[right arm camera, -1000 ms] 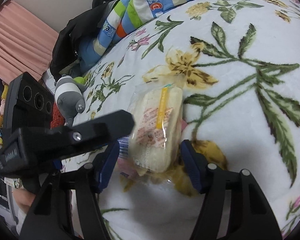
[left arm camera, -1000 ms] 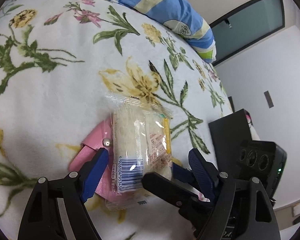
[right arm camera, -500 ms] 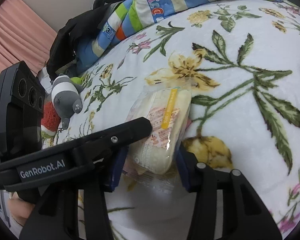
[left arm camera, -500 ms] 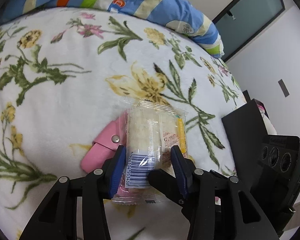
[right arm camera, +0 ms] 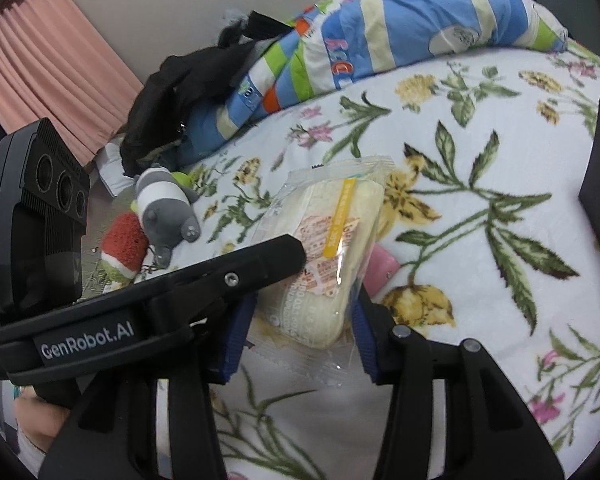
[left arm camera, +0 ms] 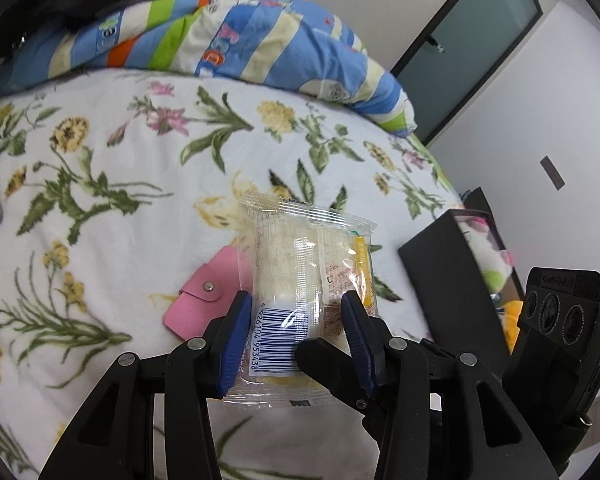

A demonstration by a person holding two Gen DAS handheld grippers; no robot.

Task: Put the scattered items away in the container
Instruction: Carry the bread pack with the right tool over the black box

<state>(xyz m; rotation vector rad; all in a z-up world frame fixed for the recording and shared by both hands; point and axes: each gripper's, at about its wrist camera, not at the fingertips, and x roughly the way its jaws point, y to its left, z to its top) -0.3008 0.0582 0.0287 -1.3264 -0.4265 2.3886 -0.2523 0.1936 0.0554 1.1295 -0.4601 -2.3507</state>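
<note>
Left of grasp: flat pink snap-button card wallet [left arm camera: 210,300] lying on white floral fleece blanket [left arm camera: 100,160]. Centre: clear-wrapped pale sandwich packet [left arm camera: 304,280], raised off blanket, long axis running straight ahead along fingers. Left gripper [left arm camera: 296,320] pinching packet's barcode end; right gripper [right arm camera: 304,320] pinching same packet from alongside. Right: open black rectangular box [left arm camera: 456,272], near, on right-hand side of load; right gripper judged nearer.

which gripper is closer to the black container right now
Right. The black container sits on the right side of the bed, just beyond the right gripper. The left gripper, shut on the wrapped sandwich alongside it, is farther from the container.
</note>
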